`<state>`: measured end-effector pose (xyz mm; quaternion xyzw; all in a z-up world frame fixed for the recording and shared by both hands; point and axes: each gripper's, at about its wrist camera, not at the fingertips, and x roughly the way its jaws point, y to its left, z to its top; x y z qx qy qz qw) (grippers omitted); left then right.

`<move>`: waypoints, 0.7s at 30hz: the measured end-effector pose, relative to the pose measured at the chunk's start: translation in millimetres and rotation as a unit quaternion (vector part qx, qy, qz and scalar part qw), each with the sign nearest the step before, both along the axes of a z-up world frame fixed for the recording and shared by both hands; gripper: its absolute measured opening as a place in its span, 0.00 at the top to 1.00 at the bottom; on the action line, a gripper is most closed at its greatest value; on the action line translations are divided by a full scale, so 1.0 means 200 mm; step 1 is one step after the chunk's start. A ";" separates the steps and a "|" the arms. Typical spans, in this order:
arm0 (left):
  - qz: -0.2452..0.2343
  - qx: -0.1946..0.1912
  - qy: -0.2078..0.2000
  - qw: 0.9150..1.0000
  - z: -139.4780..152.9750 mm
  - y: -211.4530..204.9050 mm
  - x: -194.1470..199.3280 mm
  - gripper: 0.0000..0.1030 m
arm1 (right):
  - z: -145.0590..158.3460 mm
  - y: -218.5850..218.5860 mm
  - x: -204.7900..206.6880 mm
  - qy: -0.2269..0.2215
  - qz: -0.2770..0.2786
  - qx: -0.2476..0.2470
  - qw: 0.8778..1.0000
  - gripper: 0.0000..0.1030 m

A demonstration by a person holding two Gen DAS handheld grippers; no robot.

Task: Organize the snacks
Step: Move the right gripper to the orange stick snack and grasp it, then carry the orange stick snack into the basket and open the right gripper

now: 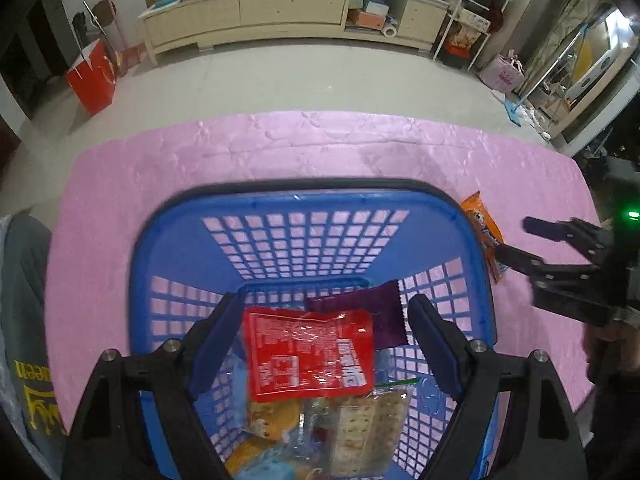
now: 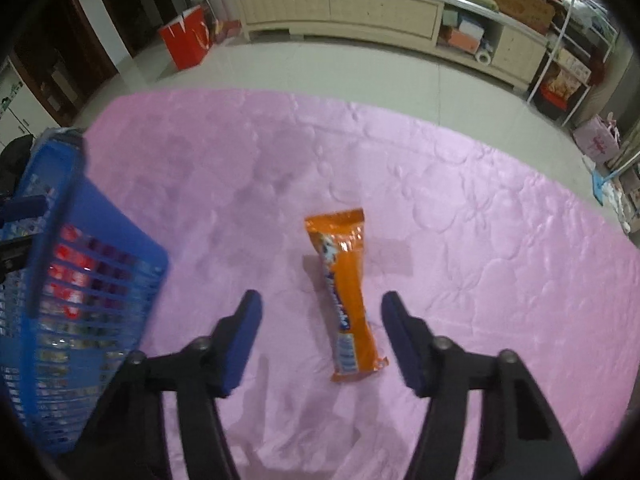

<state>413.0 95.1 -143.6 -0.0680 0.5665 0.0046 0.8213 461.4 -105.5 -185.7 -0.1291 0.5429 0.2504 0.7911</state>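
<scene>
- The left tool (image 1: 316,344) hangs over the blue basket (image 1: 472,236), its fingers spread wide and gripping nothing.
- Under it in the basket lie a red packet (image 1: 308,354), a purple packet (image 1: 374,312) and a clear bag of crackers (image 1: 368,428), with more snacks beneath.
- The basket stands on a pink quilted cover (image 2: 460,200).
- The right tool (image 2: 322,320) points down at an orange snack bar (image 2: 348,300) lying on the cover just beside the basket.
- Its fingers stand apart on either side of the bar, not touching it.
</scene>
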 end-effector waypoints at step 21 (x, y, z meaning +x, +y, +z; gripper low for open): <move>-0.028 0.024 -0.019 0.999 0.03 -0.09 -0.15 0.20 | 0.20 -0.02 -0.22 -0.035 0.013 0.004 0.999 0.86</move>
